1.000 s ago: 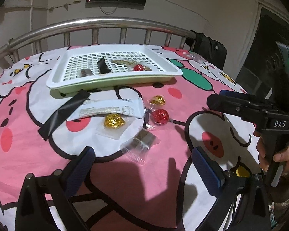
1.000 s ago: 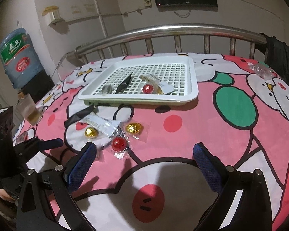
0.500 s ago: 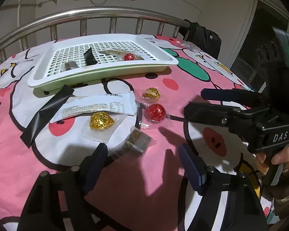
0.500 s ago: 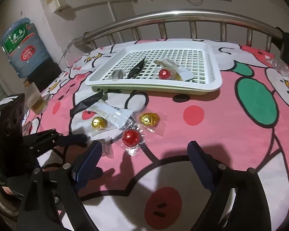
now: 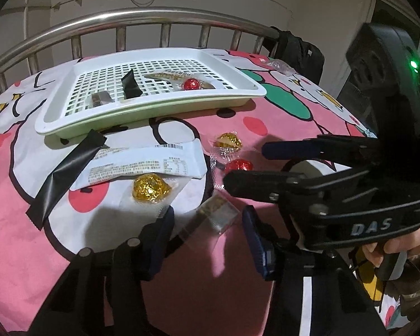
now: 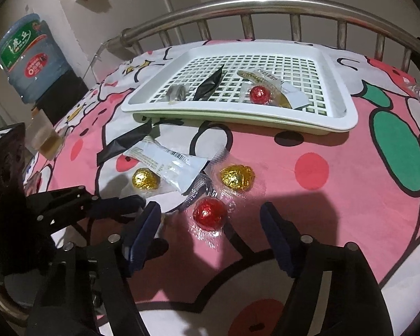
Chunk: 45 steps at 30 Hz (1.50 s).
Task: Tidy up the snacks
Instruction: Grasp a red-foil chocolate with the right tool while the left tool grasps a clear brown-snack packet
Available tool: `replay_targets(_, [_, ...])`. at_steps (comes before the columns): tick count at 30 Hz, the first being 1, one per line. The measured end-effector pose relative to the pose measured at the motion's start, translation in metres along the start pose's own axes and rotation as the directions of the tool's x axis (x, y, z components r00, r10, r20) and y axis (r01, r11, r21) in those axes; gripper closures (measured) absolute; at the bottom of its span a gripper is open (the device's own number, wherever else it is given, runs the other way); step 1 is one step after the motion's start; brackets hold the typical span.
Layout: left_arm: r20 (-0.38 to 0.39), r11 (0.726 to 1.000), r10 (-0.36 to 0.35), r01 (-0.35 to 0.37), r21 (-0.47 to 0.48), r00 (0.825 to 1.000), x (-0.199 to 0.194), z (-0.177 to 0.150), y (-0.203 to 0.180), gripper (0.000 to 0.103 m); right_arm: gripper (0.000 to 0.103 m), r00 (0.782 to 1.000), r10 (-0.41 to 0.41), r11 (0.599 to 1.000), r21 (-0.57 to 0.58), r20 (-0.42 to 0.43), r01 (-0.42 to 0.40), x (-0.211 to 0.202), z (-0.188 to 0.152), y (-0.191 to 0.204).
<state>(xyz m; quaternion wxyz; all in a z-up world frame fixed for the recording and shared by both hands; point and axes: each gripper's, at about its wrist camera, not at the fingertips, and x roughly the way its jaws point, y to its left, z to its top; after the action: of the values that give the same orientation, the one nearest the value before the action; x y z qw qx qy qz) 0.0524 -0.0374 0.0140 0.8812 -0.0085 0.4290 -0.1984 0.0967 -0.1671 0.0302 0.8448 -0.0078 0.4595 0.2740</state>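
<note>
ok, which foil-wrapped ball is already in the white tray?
The red foil-wrapped ball in the white perforated tray; the second red one and both gold ones lie on the bedsheet.

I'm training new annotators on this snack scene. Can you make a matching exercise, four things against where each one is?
Things:
1. black sachet
2. white packet
3. clear-wrapped brown snack
4. water jug

Places:
A. on the bedspread, between the left gripper's closing jaws
B. in the white tray
C. beside the bed, by the wall
D. on the bedspread, in front of the tray, by a gold candy

Pairs: 1-B, 2-D, 3-A, 4-C
</note>
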Motion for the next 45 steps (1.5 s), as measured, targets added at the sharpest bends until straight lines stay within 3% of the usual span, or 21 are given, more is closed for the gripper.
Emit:
replay_targets(4, [-0.002,1.0,0.003,-0.003,0.011,1.0,0.001,0.0,-0.002,0.054,0.038,1.0,-0.013,1.0,0.005,-0.02,0.013,0.009,0.001,0.0])
replay_targets(7, [-0.006,1.0,0.002,-0.002,0.018,1.0,0.001,0.0,-0.003,0.063,0.045,0.999,-0.047,0.999,-0.01,-0.013,0.047,0.012,0.002,0.003])
replay_targets(11, [-0.007,1.0,0.003,-0.003,0.025,1.0,0.0,-0.001,-0.004,0.072,0.062,0.997,-0.075,0.997,-0.021,-0.007,0.075,0.012,0.001,0.003])
replay_targets(18, [-0.002,0.999,-0.013,0.013,-0.033,1.0,-0.003,-0.005,0.001,0.075,0.074,0.998,-0.057,0.998,-0.003,-0.002,0.057,0.007,-0.005,-0.001])
replay_targets(28, [0.009,0.995,-0.037,0.038,-0.093,0.999,-0.013,-0.013,0.006,0.075,0.076,0.999,-0.026,0.999,0.044,0.022,0.025,-0.009,-0.017,-0.008])
replay_targets(45, [0.101,0.987,-0.029,0.045,-0.153,0.994,-0.045,-0.018,0.012,0.075,0.076,0.996,-0.019,0.998,0.068,0.083,0.013,-0.039,-0.029,-0.015])
